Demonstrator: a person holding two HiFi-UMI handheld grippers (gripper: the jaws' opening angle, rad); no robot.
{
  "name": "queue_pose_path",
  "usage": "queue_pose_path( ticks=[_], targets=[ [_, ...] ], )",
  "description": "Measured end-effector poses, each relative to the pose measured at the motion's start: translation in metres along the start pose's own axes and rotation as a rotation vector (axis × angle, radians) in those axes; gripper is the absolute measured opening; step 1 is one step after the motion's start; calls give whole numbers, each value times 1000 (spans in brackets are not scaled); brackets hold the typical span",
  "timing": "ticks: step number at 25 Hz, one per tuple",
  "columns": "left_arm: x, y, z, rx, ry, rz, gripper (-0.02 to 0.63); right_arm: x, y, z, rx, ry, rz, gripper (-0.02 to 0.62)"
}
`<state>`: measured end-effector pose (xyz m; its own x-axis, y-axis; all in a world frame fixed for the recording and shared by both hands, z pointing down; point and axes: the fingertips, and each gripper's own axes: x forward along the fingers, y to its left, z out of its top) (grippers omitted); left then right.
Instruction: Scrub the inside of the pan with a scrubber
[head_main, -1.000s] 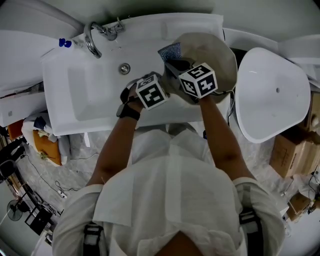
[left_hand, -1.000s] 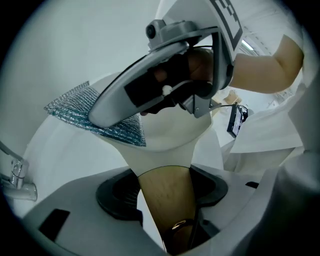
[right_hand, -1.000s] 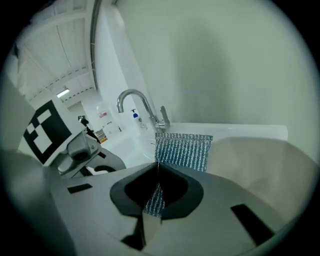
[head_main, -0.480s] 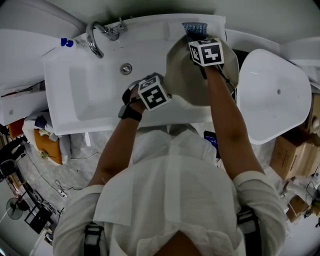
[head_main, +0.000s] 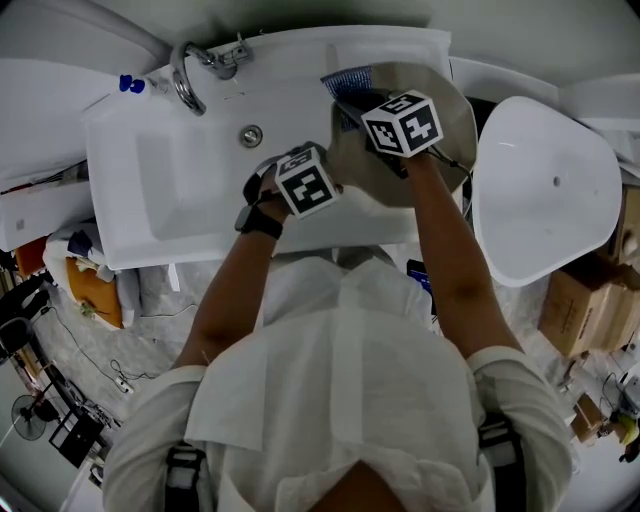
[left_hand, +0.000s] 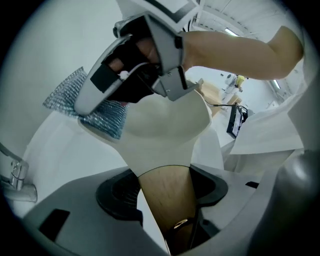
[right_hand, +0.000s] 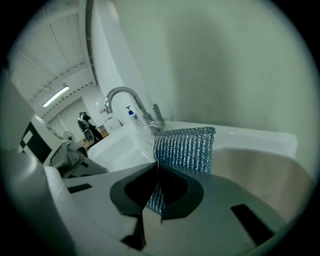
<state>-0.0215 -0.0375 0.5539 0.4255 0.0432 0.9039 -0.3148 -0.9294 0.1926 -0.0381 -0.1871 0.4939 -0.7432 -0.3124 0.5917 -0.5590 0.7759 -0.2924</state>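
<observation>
Now | left gripper clamps pan handle | right gripper pinches scrubber

We hold the pan at the right end of the sink, right of the basin. Its handle reaches back toward us between the closed jaws of our left gripper, while our right gripper hangs over the pan's inside, pinching the scrubber at the pan's far left rim. The faucet stands behind the basin at its far left corner, the drain lies in the basin between faucet and pan, and right of the sink sits a tub with cardboard boxes nearer us at its right.
</observation>
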Motion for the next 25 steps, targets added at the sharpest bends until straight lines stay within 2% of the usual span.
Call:
queue_pose_path(
  ticks=[4,10,12,17,22,25],
  targets=[
    [0,1,-1,1,-2,1,278,-3,37,-21,23,79,90,17],
    [0,1,-1,-4,-2,5,278,-29,83,-62,5,293,225,18],
    [0,1,-1,-3,-4,7,278,-30,84,-66,24,311,220,18],
    [1,3,-4,-9,3,11,278,-7,55,-41,105,237,130,18],
    [0,1,-3,-27,0,5,278,-22,78,-59,127,382,187,18],
    [-1,1,-1,-28,-2,6,277,-41,90,-78,152,424,192,18]
  ],
)
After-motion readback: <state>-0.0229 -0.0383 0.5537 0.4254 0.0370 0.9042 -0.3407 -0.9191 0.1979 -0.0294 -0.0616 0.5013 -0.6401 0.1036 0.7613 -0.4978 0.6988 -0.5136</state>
